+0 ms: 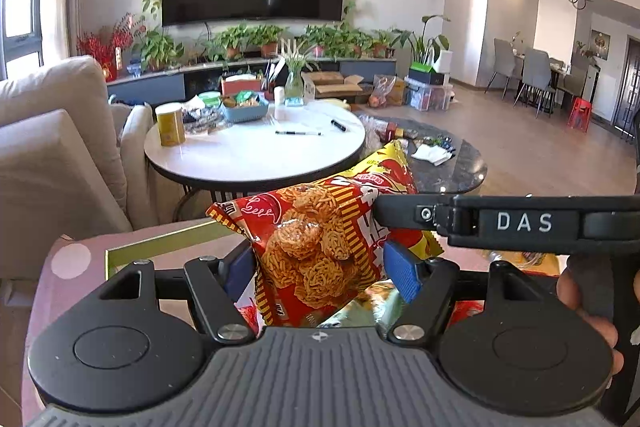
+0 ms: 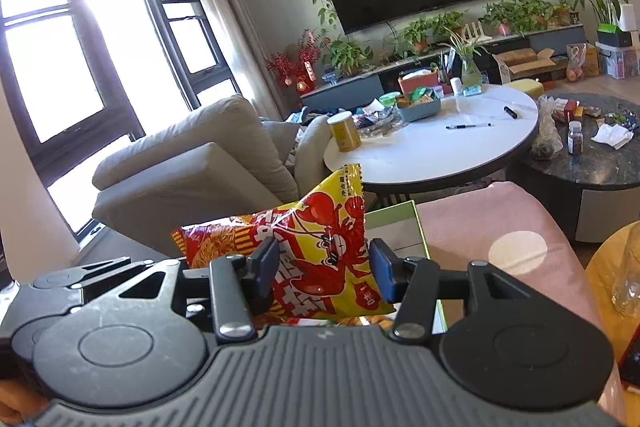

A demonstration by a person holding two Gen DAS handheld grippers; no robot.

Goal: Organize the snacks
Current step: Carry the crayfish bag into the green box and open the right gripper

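Item: red noodle-snack packet [image 1: 316, 251]. Held off the surface between the fingers of the left gripper [image 1: 320, 267]; the blue pads press its two sides, so the fingers are clamped on it.

Item: yellow-and-red crayfish packet [image 2: 328, 255]. Held likewise by the right gripper [image 2: 324, 267], fingers closed against both faces of the bag. In the left wrist view this gripper crosses from the right, just beside and partly over the red packet; the two bags overlap there.

Beneath: a pink cushioned surface [image 2: 480, 223] carrying a green-rimmed tray or box [image 2: 400, 223], with more wrappers visible under the held packets. Whether those lie inside the tray cannot be told.

Far field: white round tabletop [image 1: 256, 151] with a blue basket of snacks [image 1: 245, 110], a yellow canister [image 1: 170, 125], a pen [image 1: 298, 133] and a marker [image 1: 338, 125]. To its right, a dark marble tabletop [image 2: 592, 163] with assorted clutter. Beige sofa [image 1: 52, 147] on the left.

Step in hand, as judged: both packets lifted from the near pile, carried for sorting.

Next move calls for: choosing a destination, plausibly the blue basket or the near tray, keeping the bags separate so neither snags the other, and opening each pair of fingers only once its packet is over the chosen place.
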